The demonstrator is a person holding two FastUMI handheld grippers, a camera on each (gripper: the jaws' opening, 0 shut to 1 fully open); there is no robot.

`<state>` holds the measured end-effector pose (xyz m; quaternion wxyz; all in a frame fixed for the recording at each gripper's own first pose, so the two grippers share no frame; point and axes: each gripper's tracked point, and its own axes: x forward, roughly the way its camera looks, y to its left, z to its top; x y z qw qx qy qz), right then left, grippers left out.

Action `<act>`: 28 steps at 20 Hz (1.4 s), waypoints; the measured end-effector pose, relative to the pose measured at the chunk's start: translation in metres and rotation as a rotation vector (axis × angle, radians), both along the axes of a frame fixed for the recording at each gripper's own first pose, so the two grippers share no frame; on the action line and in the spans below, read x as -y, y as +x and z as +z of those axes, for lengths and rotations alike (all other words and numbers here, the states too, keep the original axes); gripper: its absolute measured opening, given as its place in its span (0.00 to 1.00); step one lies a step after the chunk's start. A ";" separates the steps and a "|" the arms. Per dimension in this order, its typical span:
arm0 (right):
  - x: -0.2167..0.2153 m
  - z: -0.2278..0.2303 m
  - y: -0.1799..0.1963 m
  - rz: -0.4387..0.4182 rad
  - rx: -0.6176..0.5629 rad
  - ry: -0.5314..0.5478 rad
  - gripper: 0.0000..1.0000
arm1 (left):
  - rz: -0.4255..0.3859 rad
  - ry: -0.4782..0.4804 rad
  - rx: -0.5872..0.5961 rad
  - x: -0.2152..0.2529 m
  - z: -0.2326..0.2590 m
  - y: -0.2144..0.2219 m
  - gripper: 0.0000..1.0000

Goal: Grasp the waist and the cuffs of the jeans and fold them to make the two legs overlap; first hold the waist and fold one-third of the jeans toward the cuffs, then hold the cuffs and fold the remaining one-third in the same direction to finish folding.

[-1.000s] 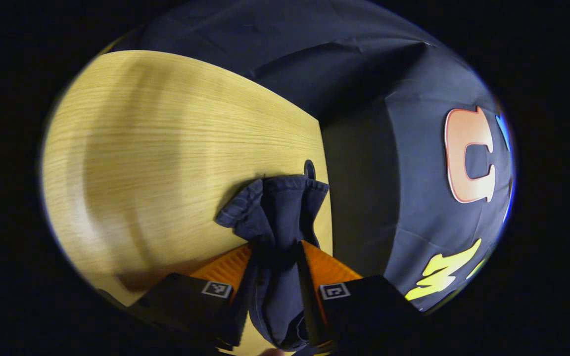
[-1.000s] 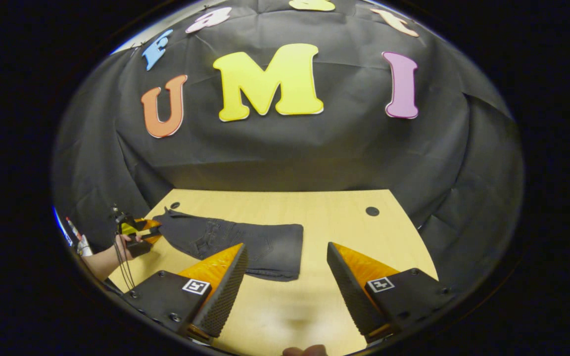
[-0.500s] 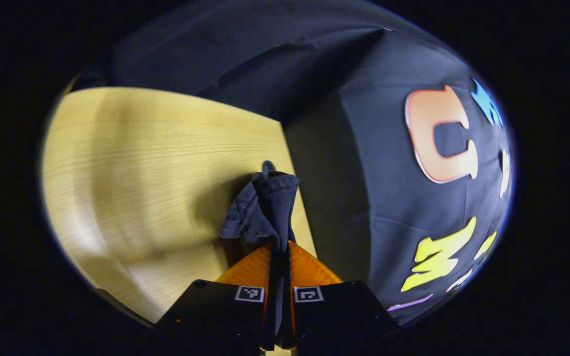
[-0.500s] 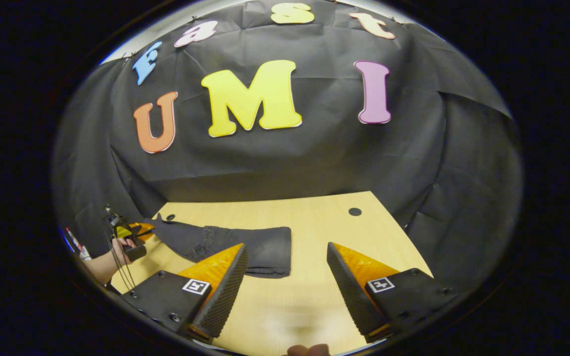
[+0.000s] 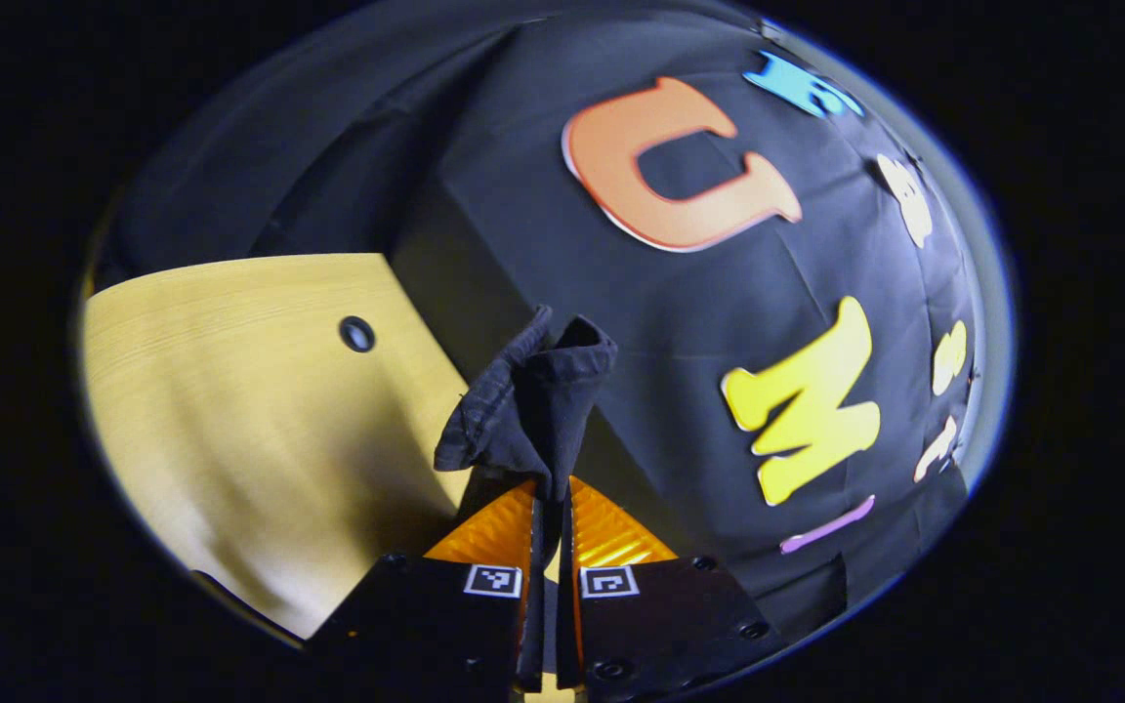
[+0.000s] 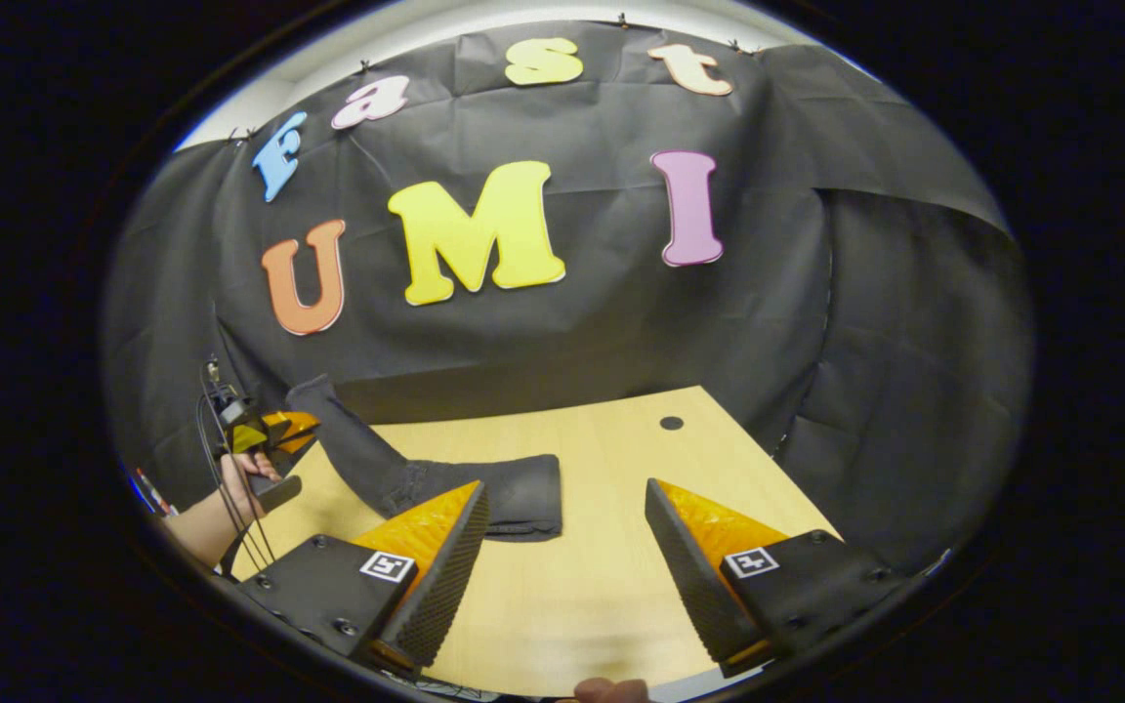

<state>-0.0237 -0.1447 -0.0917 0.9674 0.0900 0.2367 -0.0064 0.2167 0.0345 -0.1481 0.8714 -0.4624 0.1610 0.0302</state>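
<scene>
In the left gripper view my left gripper is shut on the cuffs of the dark jeans, and the bunched hems stick up past the orange fingers, lifted off the table. The right gripper view shows the jeans lying partly folded on the wooden table, their cuff end rising steeply at the left to the other gripper, held by a hand. My right gripper hangs open over bare table in front of the jeans, with nothing between its fingers.
The table has a round dark hole near its far right corner and another hole near the corner by the cuffs. Black cloth walls close in behind and to both sides.
My left gripper closed on the cuffs, then lifted them up off the table and turned toward the wall. The right gripper stayed open and tilted up slightly.
</scene>
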 end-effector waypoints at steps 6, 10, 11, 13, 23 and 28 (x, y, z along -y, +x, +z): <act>0.042 -0.005 -0.037 -0.102 -0.005 -0.024 0.99 | -0.168 0.156 -0.016 0.120 -0.002 0.010 0.08; 0.080 -0.020 -0.062 -0.196 -0.046 -0.019 0.99 | -0.265 0.326 -0.064 0.184 -0.047 0.012 0.08; 0.087 -0.024 -0.066 -0.214 -0.060 -0.021 0.99 | -0.279 0.369 -0.075 0.195 -0.058 0.011 0.08; 0.098 -0.034 -0.074 -0.240 -0.093 -0.031 0.99 | -0.303 0.472 -0.096 0.206 -0.082 0.009 0.08; 0.098 -0.057 -0.065 -0.209 -0.163 -0.034 0.99 | -0.441 0.759 -0.150 0.245 -0.154 -0.015 0.50; 0.094 -0.051 -0.062 -0.193 -0.143 -0.033 0.94 | -0.461 0.762 -0.123 0.256 -0.140 -0.026 1.00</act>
